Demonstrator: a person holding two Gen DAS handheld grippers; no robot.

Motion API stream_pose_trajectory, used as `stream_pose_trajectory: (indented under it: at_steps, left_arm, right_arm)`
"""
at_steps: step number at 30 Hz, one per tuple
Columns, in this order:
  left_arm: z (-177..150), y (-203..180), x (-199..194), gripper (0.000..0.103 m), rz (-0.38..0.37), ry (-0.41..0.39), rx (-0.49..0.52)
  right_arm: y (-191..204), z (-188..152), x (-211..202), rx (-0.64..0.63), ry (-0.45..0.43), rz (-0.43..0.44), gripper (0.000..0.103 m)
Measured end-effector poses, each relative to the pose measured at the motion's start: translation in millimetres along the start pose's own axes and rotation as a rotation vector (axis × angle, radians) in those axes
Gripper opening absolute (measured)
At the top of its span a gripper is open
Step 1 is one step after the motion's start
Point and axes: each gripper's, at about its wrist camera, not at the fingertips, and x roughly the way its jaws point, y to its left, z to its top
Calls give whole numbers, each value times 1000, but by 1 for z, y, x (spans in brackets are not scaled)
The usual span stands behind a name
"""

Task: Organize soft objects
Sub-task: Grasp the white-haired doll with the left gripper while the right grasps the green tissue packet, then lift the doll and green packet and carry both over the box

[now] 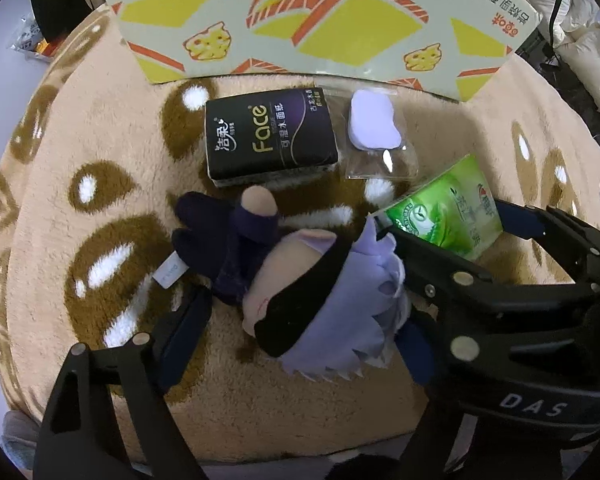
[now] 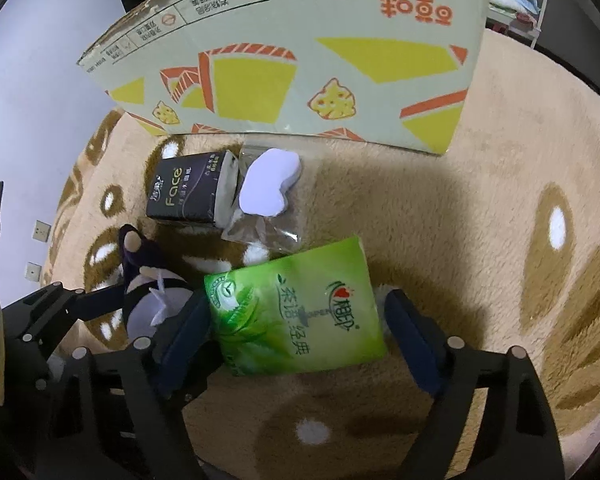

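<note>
A plush doll (image 1: 300,300) with lilac hair, a black blindfold and a dark purple body lies on the beige rug (image 1: 80,128). My left gripper (image 1: 304,314) stands open astride its head. The right finger touches the hair, and a gap shows beside the left finger (image 1: 184,328). A green tissue pack (image 2: 296,308) lies flat between the fingers of my right gripper (image 2: 300,300), which is open. Its left pad is against the pack's edge and its right pad sits just off it. In the left wrist view the right gripper (image 1: 456,228) hangs over the green pack (image 1: 444,208).
A black "Face" tissue pack (image 1: 268,132) and a clear bag with a lilac pad (image 1: 374,126) lie just beyond the doll. Behind them stands a printed cardboard box (image 2: 300,60). Open rug (image 2: 500,220) spreads to the right.
</note>
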Motion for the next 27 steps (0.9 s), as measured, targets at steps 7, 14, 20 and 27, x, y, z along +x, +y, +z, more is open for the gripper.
stream_pose_trajectory:
  at_steps: [7,14,20,27]
  left_arm:
    - [-2,0,-3,75,-6,-15,-9]
    - [-6,-6,-20,59,-23,-64,8]
    - [-10,-4,-32,58,-24,-106,12]
    - [-20,-7,-67,58,-8,-242,36]
  right_arm:
    - [1,1,-2,-4,-24,-18,81]
    - [-6,1,-15,10,-80,-54,81]
    - [-7,-1,-30,4,-134,-67,81]
    - [2,-7,-62,-14,-293,-81,81]
